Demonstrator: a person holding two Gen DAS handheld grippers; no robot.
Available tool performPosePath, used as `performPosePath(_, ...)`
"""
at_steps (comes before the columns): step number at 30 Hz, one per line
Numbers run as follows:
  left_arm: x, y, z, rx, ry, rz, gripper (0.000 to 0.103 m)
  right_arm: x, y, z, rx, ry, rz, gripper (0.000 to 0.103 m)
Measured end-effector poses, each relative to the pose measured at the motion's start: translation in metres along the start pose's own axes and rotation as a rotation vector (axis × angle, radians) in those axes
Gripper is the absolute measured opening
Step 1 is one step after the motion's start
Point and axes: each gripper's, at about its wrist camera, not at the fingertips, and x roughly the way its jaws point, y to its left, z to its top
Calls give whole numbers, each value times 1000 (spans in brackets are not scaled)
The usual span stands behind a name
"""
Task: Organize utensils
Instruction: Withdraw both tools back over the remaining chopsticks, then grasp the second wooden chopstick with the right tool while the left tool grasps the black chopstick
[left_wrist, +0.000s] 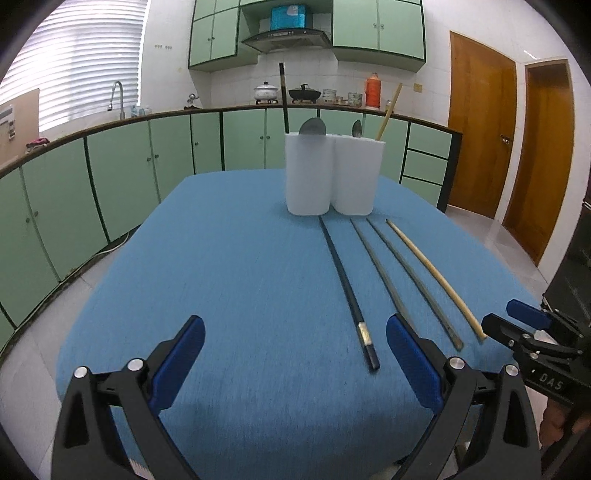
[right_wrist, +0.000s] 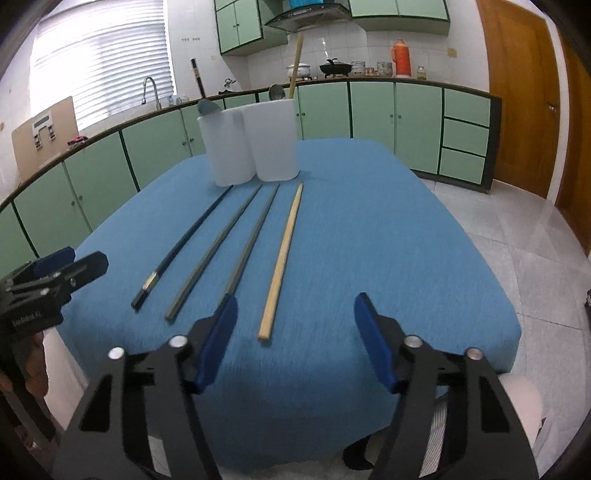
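Note:
Several chopsticks lie side by side on the blue tablecloth: a black chopstick, two grey chopsticks, and a light wooden chopstick. Behind them stand two white holders, with spoons and single chopsticks sticking out. My left gripper is open above the black chopstick's near end, nothing between its fingers. My right gripper is open over the wooden chopstick's near end, its pads not touching it.
Green cabinets and a counter with pots curve around the far side. Wooden doors stand at the right. The table's front edge lies just under both grippers, with tiled floor to the right.

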Motion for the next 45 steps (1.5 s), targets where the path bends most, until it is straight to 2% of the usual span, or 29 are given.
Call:
performPosePath(4,-4,-1,-6,6,2,0,96,2,5,-10,-26,15,9,37)
performPosePath(8,-8,-5,-10,16,1,-2,96,1,10,-15,-61,-5,-5,26)
performPosePath(18,-7,-14,-13,28,7,-17,96,5,19,-19,-73,-41,-19,13)
performPosePath(20,-6,-14,-14,27,8,-18,96,7,21,-19,-81,-48,-31,8)
performPosePath(27,1,-16,-15,12,24,-36,94,5,23,-20,-100,-58,-72,6)
performPosePath(29,5,-18,-15,12,39,-47,81,3,20,-20,-101,-60,-89,6)
performPosePath(32,13,-21,-17,10,71,-62,69,2,12,-20,-79,-55,-86,6)
performPosePath(37,19,-31,-19,20,87,-70,58,1,7,-21,-73,-55,-83,6)
performPosePath(39,21,-35,-19,22,89,-76,50,1,6,-21,-73,-55,-80,6)
performPosePath(41,23,-38,-18,23,89,-74,36,1,5,-21,-69,-56,-75,6)
performPosePath(45,23,-45,-19,31,89,-81,25,2,3,-21,-62,-57,-67,6)
